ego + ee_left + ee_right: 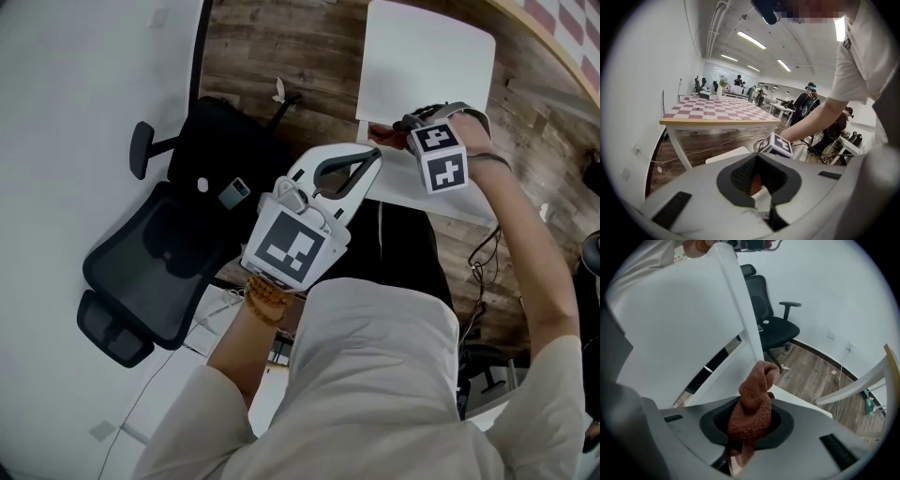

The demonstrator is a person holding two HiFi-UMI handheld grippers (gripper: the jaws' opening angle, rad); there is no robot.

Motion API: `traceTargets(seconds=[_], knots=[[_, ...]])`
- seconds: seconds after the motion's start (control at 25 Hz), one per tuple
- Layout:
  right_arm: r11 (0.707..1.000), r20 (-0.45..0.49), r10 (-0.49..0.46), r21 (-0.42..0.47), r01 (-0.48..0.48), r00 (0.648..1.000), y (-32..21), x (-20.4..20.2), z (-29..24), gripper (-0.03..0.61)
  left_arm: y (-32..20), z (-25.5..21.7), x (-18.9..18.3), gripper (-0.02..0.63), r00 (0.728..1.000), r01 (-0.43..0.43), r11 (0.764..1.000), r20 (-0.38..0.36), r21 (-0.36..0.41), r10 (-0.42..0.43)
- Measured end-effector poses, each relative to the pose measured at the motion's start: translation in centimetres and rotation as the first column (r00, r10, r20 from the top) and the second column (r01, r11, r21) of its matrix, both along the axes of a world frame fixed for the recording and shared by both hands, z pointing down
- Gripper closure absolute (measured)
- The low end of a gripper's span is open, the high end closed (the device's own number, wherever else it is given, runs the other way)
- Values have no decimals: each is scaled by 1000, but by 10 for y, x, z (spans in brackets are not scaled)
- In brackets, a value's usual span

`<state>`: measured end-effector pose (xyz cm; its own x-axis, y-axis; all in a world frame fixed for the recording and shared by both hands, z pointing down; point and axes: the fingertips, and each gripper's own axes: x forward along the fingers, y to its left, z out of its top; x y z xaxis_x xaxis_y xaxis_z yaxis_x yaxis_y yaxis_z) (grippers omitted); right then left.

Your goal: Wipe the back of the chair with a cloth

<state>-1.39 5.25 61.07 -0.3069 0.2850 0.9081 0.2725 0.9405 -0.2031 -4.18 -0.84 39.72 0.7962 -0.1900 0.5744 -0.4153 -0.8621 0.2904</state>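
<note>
A white chair (427,56) stands before me, its back filling the upper left of the right gripper view as a white panel (689,329). My right gripper (398,131) is at the top edge of that back, shut on a rust-brown cloth (382,137). The cloth (752,408) bunches up out of the right gripper (750,427) and touches the chair's white edge. My left gripper (373,157) hovers just left of the cloth with its fingertips together and nothing visibly between them. The left gripper view shows the right gripper's marker cube (776,144) close ahead.
A black office chair (178,253) stands at the left by the white wall (75,112); it also shows as the black chair (768,319) beyond the white one. A checkered table (717,112) and several people lie further off. Cables (483,272) run over the wood floor.
</note>
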Motion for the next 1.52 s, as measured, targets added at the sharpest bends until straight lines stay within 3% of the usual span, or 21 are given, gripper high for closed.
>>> traceTargets(seconds=[0.32, 0.72, 1.08, 1.52], knots=[[989, -20, -144, -36, 143, 989, 14, 0, 34, 494, 0, 5, -3, 601, 1000, 31, 999, -3, -23, -31], [961, 8, -275, -24, 275, 961, 24, -5, 36, 494, 3, 11, -10, 601, 999, 52, 998, 1, -41, -52], [946, 94, -325, 52, 321, 941, 25, -16, -15, 494, 8, 3, -14, 601, 999, 50, 998, 2, -36, -50], [915, 113, -394, 146, 377, 912, 26, -20, -71, 494, 9, -6, -16, 601, 999, 43, 999, 4, -21, -43]])
